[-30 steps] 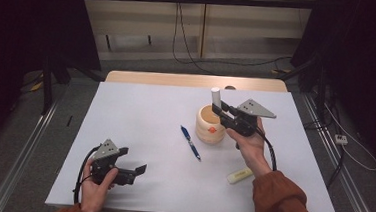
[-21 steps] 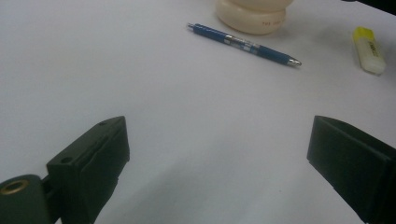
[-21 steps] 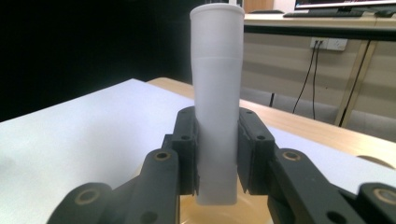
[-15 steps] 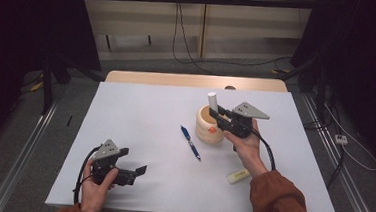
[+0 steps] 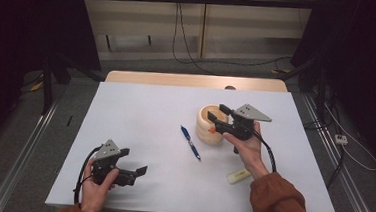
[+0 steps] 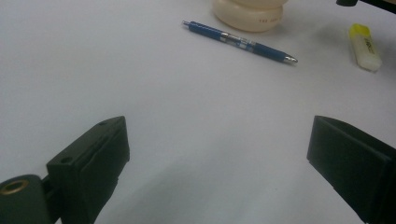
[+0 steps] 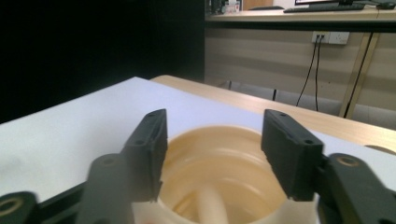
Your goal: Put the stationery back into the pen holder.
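Right tool [image 5: 214, 117] over the cup [image 5: 209, 130], jaws apart after just opening, nothing clamped between them; a pale stick [image 7: 212, 207] lying loose inside the cup, below the jaws. Cup standing upright on the white tabletop [image 5: 150, 108], right of centre, its rim directly under the jaw tips. Blue pen [image 5: 190, 143] lying flat just left of the cup, apart from it. Yellow highlighter [image 5: 238, 176] flat on the tabletop nearer the front edge, beside the right forearm in an orange sleeve [image 5: 279, 205]. Left tool [image 5: 140, 172] well apart at front left, resting low, jaws wide open and empty, pointing toward pen and cup
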### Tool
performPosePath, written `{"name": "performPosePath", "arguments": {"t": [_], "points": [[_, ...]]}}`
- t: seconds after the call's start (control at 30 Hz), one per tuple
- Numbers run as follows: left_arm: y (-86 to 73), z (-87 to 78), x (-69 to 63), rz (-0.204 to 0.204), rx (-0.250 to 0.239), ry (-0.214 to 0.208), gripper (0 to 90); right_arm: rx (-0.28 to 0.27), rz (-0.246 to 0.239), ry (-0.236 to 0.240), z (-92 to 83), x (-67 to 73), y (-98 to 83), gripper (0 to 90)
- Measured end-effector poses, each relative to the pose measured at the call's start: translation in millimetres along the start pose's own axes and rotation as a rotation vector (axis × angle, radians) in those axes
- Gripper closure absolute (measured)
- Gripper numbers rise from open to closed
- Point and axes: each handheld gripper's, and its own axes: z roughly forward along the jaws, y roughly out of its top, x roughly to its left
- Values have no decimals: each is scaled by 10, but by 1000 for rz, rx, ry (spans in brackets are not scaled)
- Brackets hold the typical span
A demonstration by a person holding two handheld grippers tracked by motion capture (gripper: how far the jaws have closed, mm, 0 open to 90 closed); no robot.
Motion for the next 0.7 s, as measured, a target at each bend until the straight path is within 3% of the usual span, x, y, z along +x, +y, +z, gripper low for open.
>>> {"name": "performPosePath", "arguments": {"t": [0.13,0.4,0.7], "points": [[3,-2,4,2,5,-2,57,-4,-4,-17,-57,-11,44,324],[1,-2,4,3,4,6,55,75,21,-37,-185,-52,55,131],[12,9,-17,27,25,27,56,119,-4,-71,-450,-61,-103,110]]}}
